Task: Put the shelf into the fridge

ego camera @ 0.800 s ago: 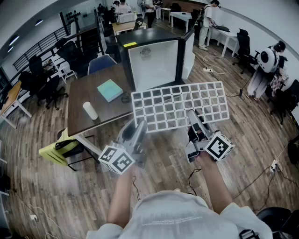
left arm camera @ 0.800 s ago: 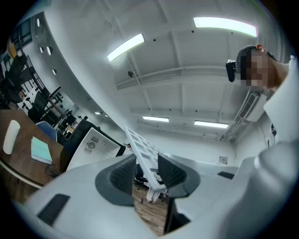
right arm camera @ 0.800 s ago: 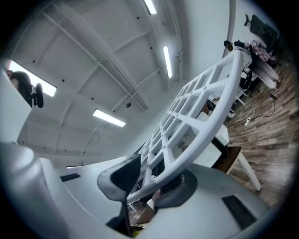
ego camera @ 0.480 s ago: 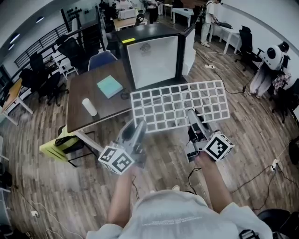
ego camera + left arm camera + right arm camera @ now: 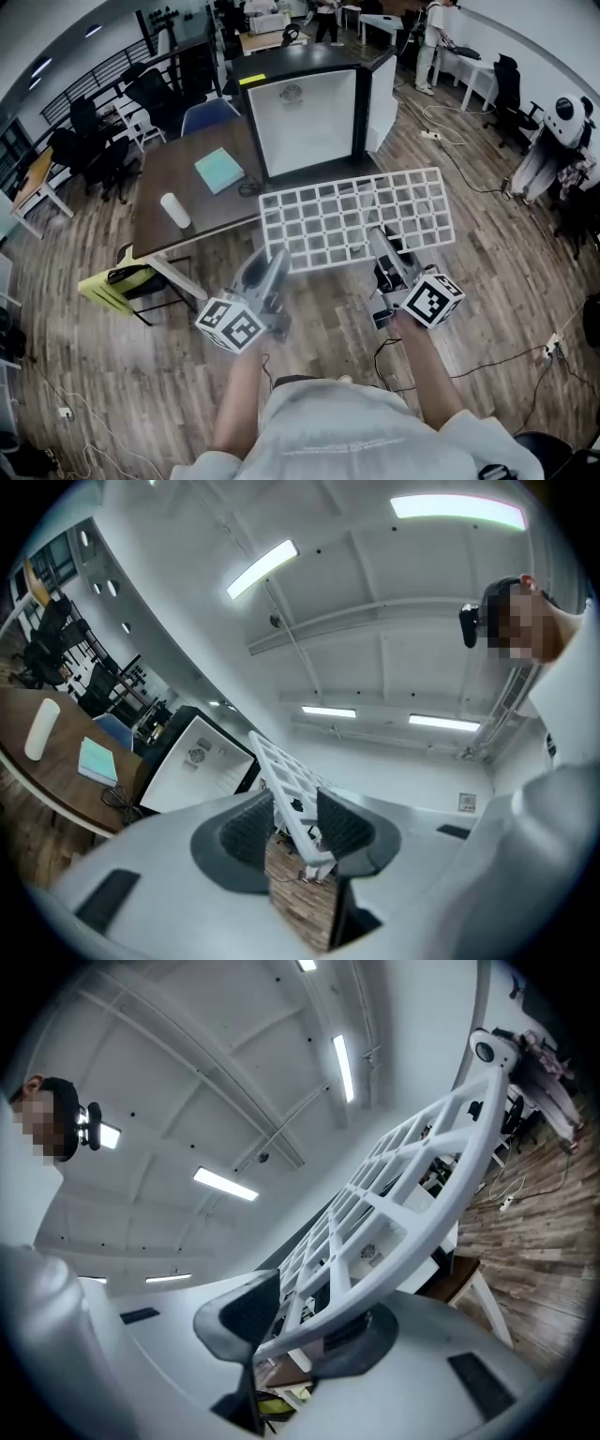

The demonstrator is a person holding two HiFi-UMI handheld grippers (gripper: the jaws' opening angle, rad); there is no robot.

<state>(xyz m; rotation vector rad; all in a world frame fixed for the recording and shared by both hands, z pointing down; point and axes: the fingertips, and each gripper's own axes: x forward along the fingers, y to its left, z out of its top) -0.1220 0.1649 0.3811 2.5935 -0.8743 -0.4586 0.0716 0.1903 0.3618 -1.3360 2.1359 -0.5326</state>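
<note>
The shelf point(image 5: 356, 217), a white grid, hangs nearly level in the air before the person. The left gripper point(image 5: 275, 258) clamps its near edge at 7 o'clock, and the right gripper point(image 5: 380, 242) clamps the same edge at 5 o'clock. The open fridge point(image 5: 305, 112) stands apart at 11 o'clock on the table point(image 5: 187, 178).

The shelf point(image 5: 356, 216) is out in front of the person, its near edge between the jaws of the left gripper point(image 5: 278, 257) and the right gripper point(image 5: 379, 236), and beyond it the fridge point(image 5: 305, 122) stands on the table point(image 5: 164, 244), with a notebook point(image 5: 219, 170) and a cylinder point(image 5: 175, 210) to its left.
</note>
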